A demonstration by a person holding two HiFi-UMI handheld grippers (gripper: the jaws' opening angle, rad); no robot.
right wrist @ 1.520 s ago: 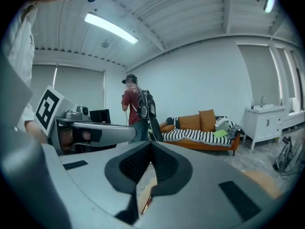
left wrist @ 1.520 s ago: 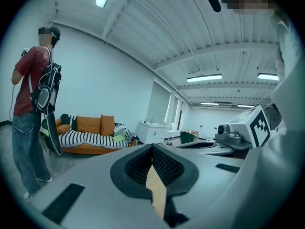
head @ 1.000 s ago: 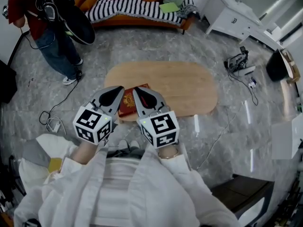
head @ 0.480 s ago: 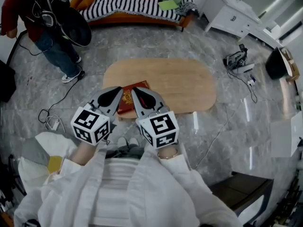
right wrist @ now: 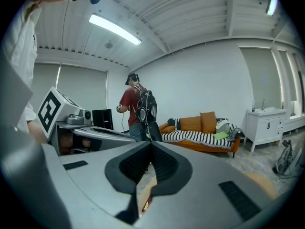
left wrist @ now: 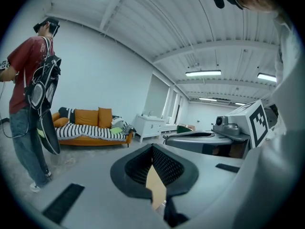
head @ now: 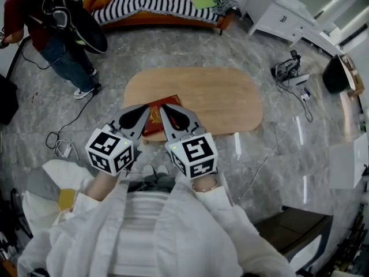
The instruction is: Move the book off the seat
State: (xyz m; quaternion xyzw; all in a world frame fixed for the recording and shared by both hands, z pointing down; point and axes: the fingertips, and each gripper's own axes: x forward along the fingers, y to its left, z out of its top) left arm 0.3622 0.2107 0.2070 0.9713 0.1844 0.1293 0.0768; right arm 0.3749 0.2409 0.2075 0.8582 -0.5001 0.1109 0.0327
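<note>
- Left hand-held gripper [head: 142, 111]: jaws were closed together with nothing between the pads. In the left gripper view [left wrist: 152, 149] only a sliver of the wood below showed through the slit under them.
- Right hand-held gripper [head: 168, 112]: jaws were likewise drawn together and empty, as the right gripper view [right wrist: 151, 147] confirmed. It was held beside the left one, and both pointed forward and slightly down.
- Book [head: 157, 116]: a red volume lay flat between and beneath the two sets of tips, partly covered by them from above. Neither hand-held gripper could be seen to touch it.
- Surface [head: 222, 103]: an oval wooden top extended ahead and to the right of the hand-held grippers. It carried the book near its nearer left edge, which kept the book within short reach of both.
- Sofa [head: 161, 7]: an orange seat with a striped blanket [head: 155, 9] stood far ahead of the hand-held grippers, well apart from the book.
- Reading: if the sofa was the seat meant, the book already lay off it and the closed, empty jaws fit a finished set-down. If the low wooden piece was the seat, the book rested on it and the flanking pose fit an approach. The views did not decide between these.
- Bystander [head: 55, 36]: stood on the floor [head: 173, 51] far ahead and to the left, clear of the work.
</note>
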